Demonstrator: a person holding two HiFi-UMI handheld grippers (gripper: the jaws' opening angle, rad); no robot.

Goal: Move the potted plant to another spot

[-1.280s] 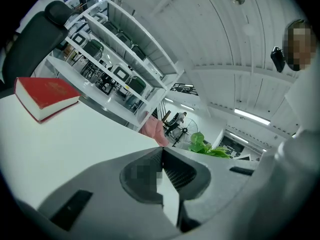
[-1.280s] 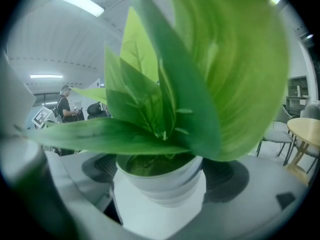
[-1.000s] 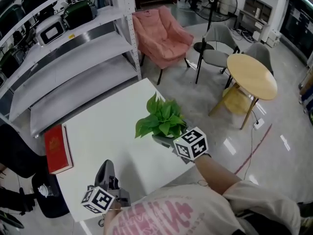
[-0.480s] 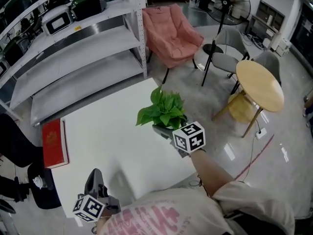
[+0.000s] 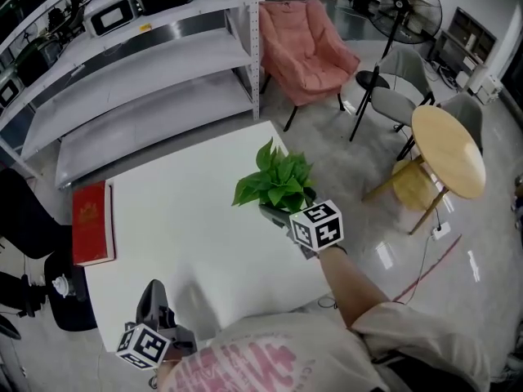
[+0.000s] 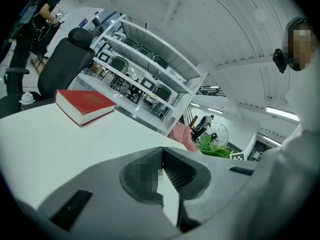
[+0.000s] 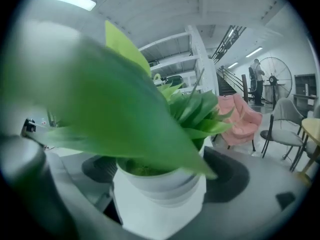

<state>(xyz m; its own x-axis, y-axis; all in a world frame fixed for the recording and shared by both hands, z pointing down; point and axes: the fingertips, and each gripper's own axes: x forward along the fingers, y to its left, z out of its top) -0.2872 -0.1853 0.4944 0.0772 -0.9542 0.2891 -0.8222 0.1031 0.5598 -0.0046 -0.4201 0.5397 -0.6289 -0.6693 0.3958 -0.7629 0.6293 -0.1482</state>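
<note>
Head view: the right gripper [image 5: 286,219] holds the potted plant [image 5: 274,184], likely to carry it.

Left gripper view: the left gripper [image 6: 161,156] has its jaws together with nothing between. It isn't needed.

Right gripper view: the jaws squeeze the pot from both sides, so it won't tip.

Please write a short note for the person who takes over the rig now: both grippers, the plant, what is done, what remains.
The right gripper is shut on the potted plant, at its white pot.
The left gripper is shut, empty, at the near-left corner of the table.
The plant is by the table's right edge; lifted or not, I cannot tell. A red book lies at the left edge.
Done: grasp. Left: carry to a new spot, set down, release.
</note>
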